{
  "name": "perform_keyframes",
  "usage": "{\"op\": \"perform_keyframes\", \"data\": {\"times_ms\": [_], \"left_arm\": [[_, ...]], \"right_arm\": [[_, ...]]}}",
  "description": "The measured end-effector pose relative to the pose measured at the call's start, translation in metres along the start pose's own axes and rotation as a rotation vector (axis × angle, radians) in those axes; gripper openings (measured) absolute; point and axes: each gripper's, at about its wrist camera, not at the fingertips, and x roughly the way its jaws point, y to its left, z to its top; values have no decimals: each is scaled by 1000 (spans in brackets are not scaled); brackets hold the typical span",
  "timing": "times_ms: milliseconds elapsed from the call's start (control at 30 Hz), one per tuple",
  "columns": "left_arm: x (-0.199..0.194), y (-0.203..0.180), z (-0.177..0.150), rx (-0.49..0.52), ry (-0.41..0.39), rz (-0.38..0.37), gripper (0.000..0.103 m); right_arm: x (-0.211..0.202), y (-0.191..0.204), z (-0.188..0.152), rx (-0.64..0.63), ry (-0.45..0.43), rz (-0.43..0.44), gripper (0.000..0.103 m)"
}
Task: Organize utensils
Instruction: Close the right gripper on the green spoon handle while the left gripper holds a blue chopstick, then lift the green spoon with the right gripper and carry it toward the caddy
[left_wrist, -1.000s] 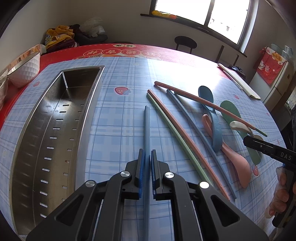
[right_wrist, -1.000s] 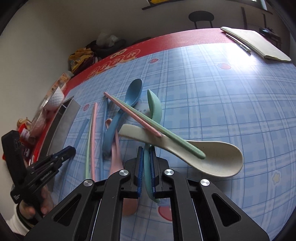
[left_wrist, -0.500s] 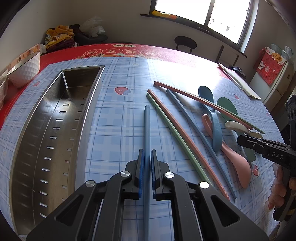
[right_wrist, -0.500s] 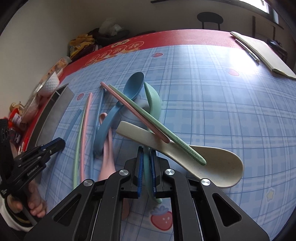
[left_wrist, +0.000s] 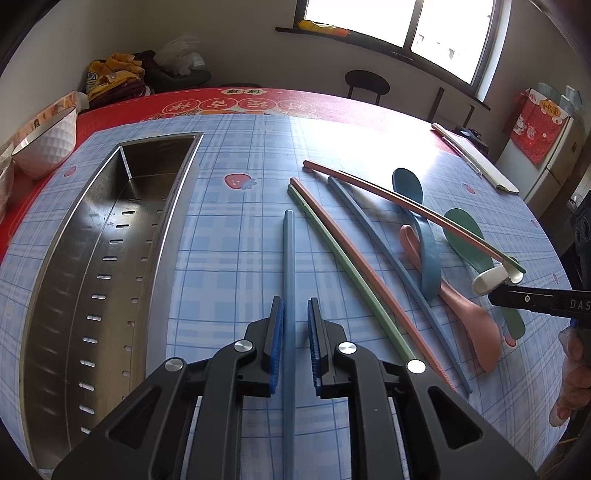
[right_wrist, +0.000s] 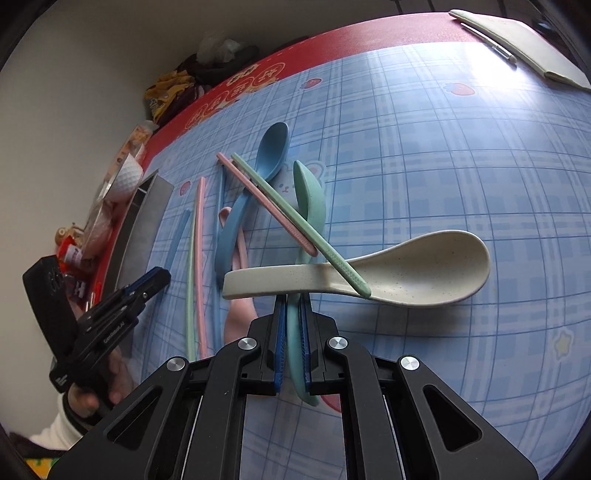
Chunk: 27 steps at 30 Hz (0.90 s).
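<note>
Left wrist view: nearest the lens, the left gripper (left_wrist: 295, 325) has its jaws opening, with the blue chopstick (left_wrist: 288, 266) lying flat on the plaid tablecloth (left_wrist: 229, 266) in the gap between them; the left pad sits just beside it and the right pad stands clear. To the left lies the long perforated steel utensil tray (left_wrist: 103, 258), running away from the camera, with a divider near its far end. To the right a green chopstick (left_wrist: 343, 273), a pink chopstick (left_wrist: 369, 280) and a second blue chopstick (left_wrist: 388, 266) fan out side by side. Beyond them rest a pink spoon (left_wrist: 465, 325) and a blue spoon (left_wrist: 424, 236), crossing each other. At the far left edge stands a white bowl (left_wrist: 48, 151) on the red table border. Right wrist view: the right gripper (right_wrist: 293, 332) is clamped on the handle of the green spoon (right_wrist: 310, 195), whose bowl points away. A cream spoon (right_wrist: 417, 273) lies across that handle just past the fingertips, and another pink chopstick (right_wrist: 266, 205) and another green chopstick (right_wrist: 299, 221) lie over both spoons. A cream notebook (right_wrist: 517, 40) lies at the far right corner.
</note>
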Motion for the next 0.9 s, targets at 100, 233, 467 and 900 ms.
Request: {"op": "perform_keyframes", "data": {"times_ms": [100, 233, 467, 900], "left_arm": [[0, -5, 0, 26, 2, 18, 17], [1, -6, 1, 26, 2, 32, 7], [0, -3, 2, 30, 28, -33, 6], [-27, 1, 2, 1, 54, -103, 6]], "right_arm": [[-1, -5, -4, 15, -9, 11, 7], [1, -8, -8, 52, -3, 59, 7], [-3, -20, -15, 224, -38, 240, 7], [6, -8, -35, 292, 2, 361, 7]]}}
